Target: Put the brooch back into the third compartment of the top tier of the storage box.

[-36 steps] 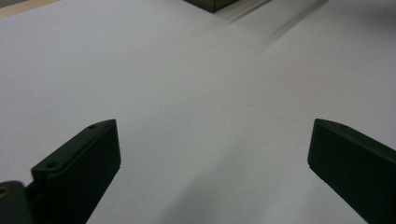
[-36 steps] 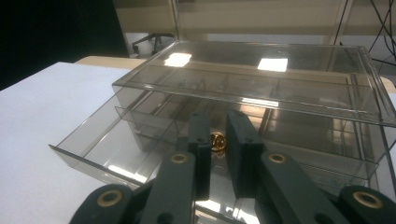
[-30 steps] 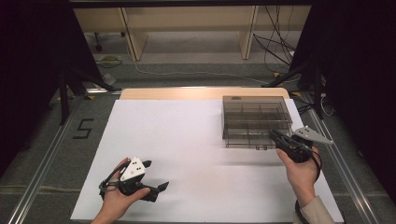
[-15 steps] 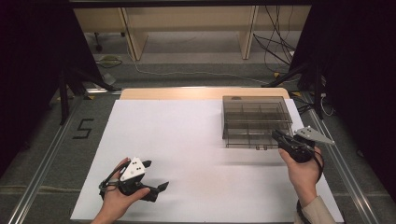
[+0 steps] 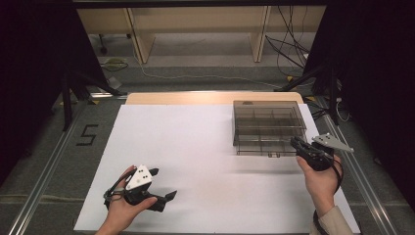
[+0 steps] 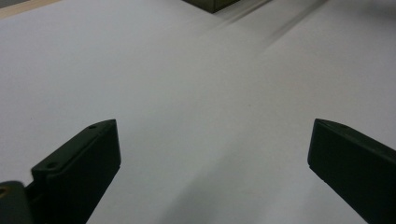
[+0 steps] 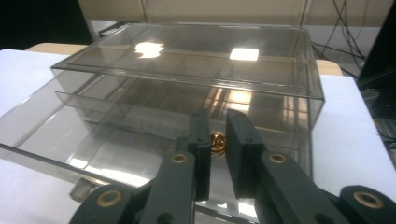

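Clear drawers (image 7: 187, 93) blur what right tool (image 7: 217, 140) pinches.

Hand-held gripper (image 6: 212, 154) jaws spread wide over white table sheet (image 6: 187, 84).

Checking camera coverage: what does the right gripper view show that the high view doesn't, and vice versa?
Right gripper view: a small round gold piece pinched between the jaws of the right hand-held gripper. High view: the left hand-held gripper, jaws open, low on the white table sheet. Both: the smoky clear plastic drawer box, its bottom drawer pulled out.
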A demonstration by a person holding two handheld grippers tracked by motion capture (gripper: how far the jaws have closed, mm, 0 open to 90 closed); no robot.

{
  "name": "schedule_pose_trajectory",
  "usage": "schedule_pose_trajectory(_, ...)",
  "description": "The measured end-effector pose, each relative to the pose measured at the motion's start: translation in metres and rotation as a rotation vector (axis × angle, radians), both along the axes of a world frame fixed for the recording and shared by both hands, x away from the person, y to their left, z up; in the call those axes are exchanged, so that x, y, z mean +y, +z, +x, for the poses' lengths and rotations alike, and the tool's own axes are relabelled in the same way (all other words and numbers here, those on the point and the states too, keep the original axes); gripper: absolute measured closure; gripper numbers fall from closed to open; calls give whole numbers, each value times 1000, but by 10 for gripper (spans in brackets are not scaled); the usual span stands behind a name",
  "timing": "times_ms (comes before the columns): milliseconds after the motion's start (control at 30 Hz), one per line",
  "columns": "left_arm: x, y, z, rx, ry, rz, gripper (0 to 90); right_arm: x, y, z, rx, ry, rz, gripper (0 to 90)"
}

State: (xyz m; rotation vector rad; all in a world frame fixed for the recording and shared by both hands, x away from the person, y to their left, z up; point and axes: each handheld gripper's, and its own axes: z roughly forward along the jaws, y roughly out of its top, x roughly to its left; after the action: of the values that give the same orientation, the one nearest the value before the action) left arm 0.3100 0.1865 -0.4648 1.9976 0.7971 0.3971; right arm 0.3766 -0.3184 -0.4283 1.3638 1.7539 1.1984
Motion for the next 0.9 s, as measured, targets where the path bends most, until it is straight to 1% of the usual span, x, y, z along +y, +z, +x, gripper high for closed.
schedule_pose_trajectory(167,-1,0,0,-1,-4,4,25,-2,-2,0,8,-16,-5,807)
schedule_pose_trajectory(600,0,0,0,-1,-3,4,25,-5,-5,1,21,-27,-1,805)
schedule_pose_trajectory(900,-1,0,1,0,-3,3,25,-6,-6,1,21,-31,1,795)
